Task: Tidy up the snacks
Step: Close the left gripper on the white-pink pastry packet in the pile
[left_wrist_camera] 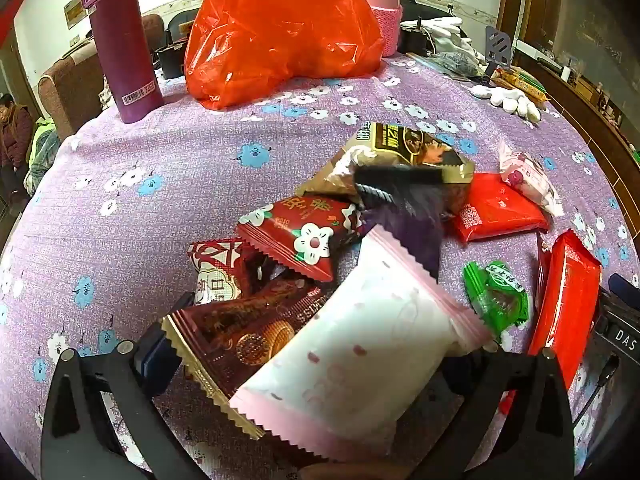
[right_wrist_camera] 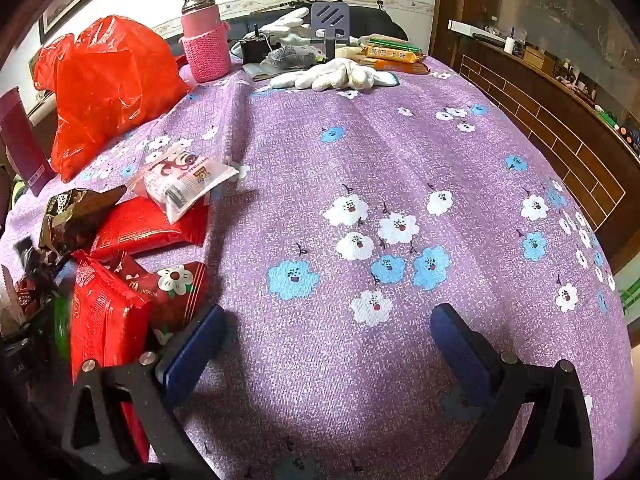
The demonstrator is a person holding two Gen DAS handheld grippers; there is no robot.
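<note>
Two grippers: left gripper (left_wrist_camera: 320, 364) has a snack between its fingers; right gripper (right_wrist_camera: 328, 344) carries nothing.
Left fingers: spread wide around the pink-and-white pillow pack (left_wrist_camera: 360, 344), lower centre of the left view. The pack fills the gap, but pad contact is hidden behind it, so I can't tell if it's clamped or only resting there.
Right fingers: wide apart over bare purple floral tablecloth (right_wrist_camera: 400, 160), lower centre of the right view, touching no snack.
Snack pile: centre to right of the left view, far left of the right view.
Pile contents: brown-and-gold cookie pack (left_wrist_camera: 240, 336) under the pink one, dark red flower-print pack (left_wrist_camera: 304, 232), olive-gold foil bag (left_wrist_camera: 400, 156), flat red packs (left_wrist_camera: 500, 208), green-wrapped candy (left_wrist_camera: 496, 296), white-and-pink cartoon pack (right_wrist_camera: 188, 184).
Handling, judged: all light, air-puffed film sachets; slick, crinkly, soft. Contents probably crumbly, so gentle squeeze.
Grip point, judged: across the puffed middle for a sure hold; serrated end seams are flat and stiff enough for picking from a stack.
Slip risk: glossy film on smooth pads; the overlapping packs may drag along.
Background: red plastic bag (left_wrist_camera: 280, 32) upper centre, thin and floppy; rigid purple flask (left_wrist_camera: 120, 44) upper left; pink bottle in knit sleeve (right_wrist_camera: 204, 40); white gloves (right_wrist_camera: 336, 76) at the far edge.
</note>
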